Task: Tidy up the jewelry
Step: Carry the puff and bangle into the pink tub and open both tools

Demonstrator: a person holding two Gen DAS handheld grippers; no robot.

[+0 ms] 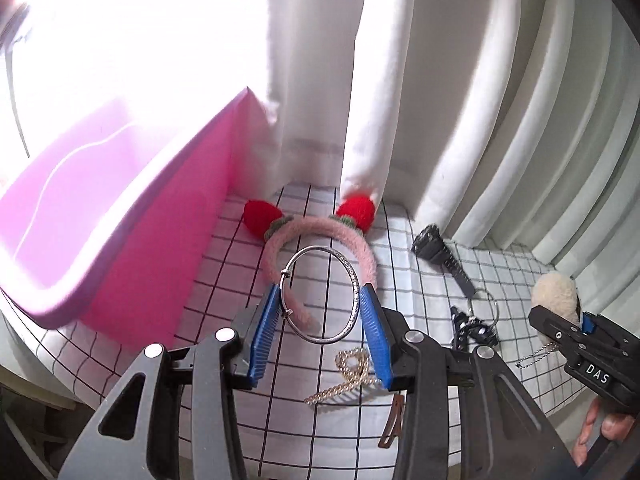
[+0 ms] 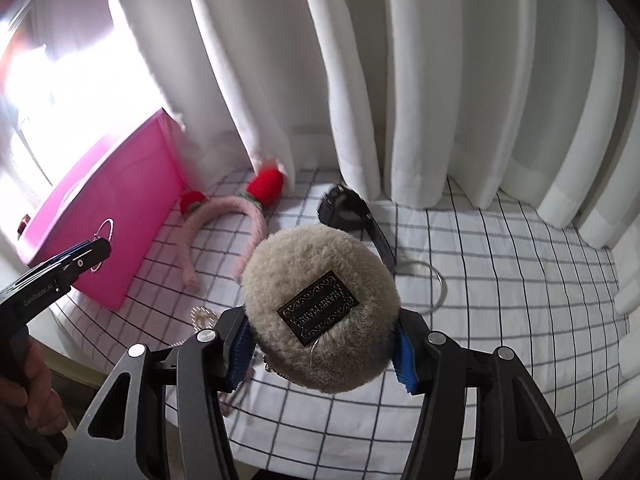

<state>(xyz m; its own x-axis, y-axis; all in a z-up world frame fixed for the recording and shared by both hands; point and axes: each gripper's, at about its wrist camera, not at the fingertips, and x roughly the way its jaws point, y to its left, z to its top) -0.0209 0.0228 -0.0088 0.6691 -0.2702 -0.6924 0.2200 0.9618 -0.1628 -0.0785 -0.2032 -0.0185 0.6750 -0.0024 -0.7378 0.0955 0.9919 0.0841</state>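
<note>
In the left wrist view we hold the left gripper [image 1: 320, 300] narrowed onto a silver bangle [image 1: 320, 294], its blue pads [image 1: 262, 336] pressing the ring from both sides. The bangle stands upright between them, lifted above the checked cloth [image 1: 248, 256]. Behind it we see a pink headband [image 1: 320, 236] with two red strawberries lying on the cloth, just beside the pink box [image 1: 168, 248] at the left. A pearl clip [image 1: 348, 376] and a brown hair clip [image 1: 394, 424] lie on the cloth under the gripper. To the right we find a black watch [image 1: 440, 252], with a steel ring [image 1: 486, 304] near its strap.

In the right wrist view the right gripper [image 2: 320, 344] is closed part-way on a beige pompom [image 2: 320, 312], squeezed between its pads and held above the cloth; a dark woven label faces us. The headband [image 2: 224, 220], the watch [image 2: 348, 208] and the ring [image 2: 436, 284] lie beyond it. White curtains [image 2: 420, 80] hang at the back.
</note>
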